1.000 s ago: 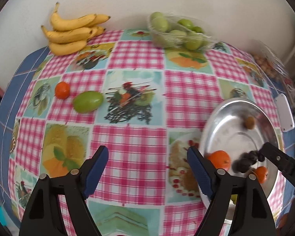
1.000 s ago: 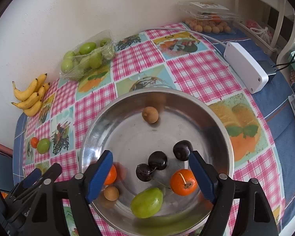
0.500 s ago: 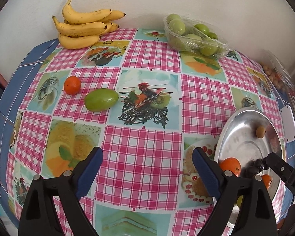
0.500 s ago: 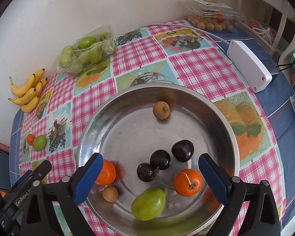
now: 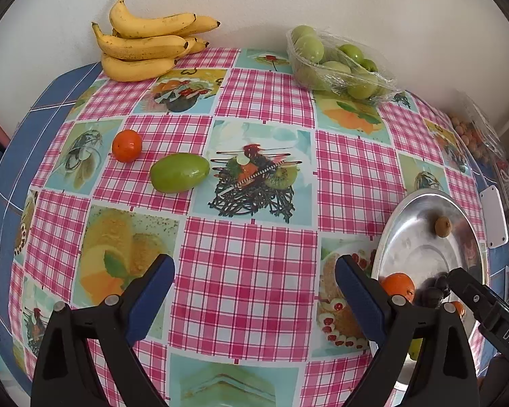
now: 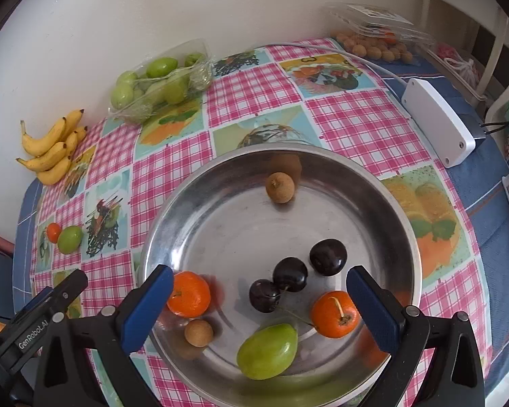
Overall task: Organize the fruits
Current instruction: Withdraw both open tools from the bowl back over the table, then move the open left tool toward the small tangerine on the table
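A steel bowl (image 6: 383, 203) holds two mandarins (image 6: 189, 293), three dark cherries (image 6: 290, 274), a green mango-shaped fruit (image 6: 267, 351) and two brown longans (image 6: 280, 187). My right gripper (image 6: 259, 300) is open and empty, hovering over the bowl's near side. On the checked tablecloth a loose mandarin (image 5: 127, 145) and a green fruit (image 5: 179, 172) lie side by side at the left. My left gripper (image 5: 254, 293) is open and empty above the cloth, well short of them. The bowl (image 5: 407, 234) shows at the right of the left wrist view.
A bunch of bananas (image 5: 146, 47) and a wrapped tray of green fruits (image 5: 339, 64) sit by the back wall. A clear box of longans (image 6: 376, 44), a white box with cable (image 6: 437, 125) and a chair stand at the right.
The left gripper has moved forward and left, so the loose mandarin and green fruit look nearer. The right gripper has pulled back slightly and opened a little wider over the bowl.
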### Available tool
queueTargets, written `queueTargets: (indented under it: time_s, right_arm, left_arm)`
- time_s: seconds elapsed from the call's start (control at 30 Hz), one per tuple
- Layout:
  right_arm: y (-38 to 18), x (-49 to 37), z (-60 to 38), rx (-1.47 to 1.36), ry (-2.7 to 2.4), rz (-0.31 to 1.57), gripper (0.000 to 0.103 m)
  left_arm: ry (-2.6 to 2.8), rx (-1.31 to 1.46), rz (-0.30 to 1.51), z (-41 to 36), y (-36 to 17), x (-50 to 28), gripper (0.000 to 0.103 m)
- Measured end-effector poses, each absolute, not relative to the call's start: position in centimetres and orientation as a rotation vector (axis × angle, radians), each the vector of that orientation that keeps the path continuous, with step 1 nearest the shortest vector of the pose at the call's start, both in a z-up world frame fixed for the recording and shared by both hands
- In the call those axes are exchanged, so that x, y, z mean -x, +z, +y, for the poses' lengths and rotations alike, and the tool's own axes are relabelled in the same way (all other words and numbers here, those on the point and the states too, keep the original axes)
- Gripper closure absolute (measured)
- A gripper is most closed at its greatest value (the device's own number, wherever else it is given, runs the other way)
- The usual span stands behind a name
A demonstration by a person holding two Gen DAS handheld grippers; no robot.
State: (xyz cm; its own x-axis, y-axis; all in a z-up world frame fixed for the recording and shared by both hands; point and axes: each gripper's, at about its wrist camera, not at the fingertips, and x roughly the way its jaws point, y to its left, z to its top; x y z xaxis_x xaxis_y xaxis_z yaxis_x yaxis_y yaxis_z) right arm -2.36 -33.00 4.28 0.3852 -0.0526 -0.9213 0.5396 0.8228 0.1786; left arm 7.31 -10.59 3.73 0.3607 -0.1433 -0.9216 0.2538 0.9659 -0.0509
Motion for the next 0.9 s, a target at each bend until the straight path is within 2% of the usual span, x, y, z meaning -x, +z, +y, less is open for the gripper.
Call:
queueTargets:
  time_s: [0.4, 0.9]
  right_arm:
    - [4.7, 0.3, -28.8, -0.443, -0.298, 1.136, 0.000]
    - [5.7, -2.4, -21.7, -0.379, -0.160, 1.131, 0.000]
  left_arm:
    - [-0.096, -0.139, 1.131, -4.6, 4.8, -9.6, 0.007]
    - [0.042, -0.029, 1.138, 4.8, 5.3, -11.3, 0.007]
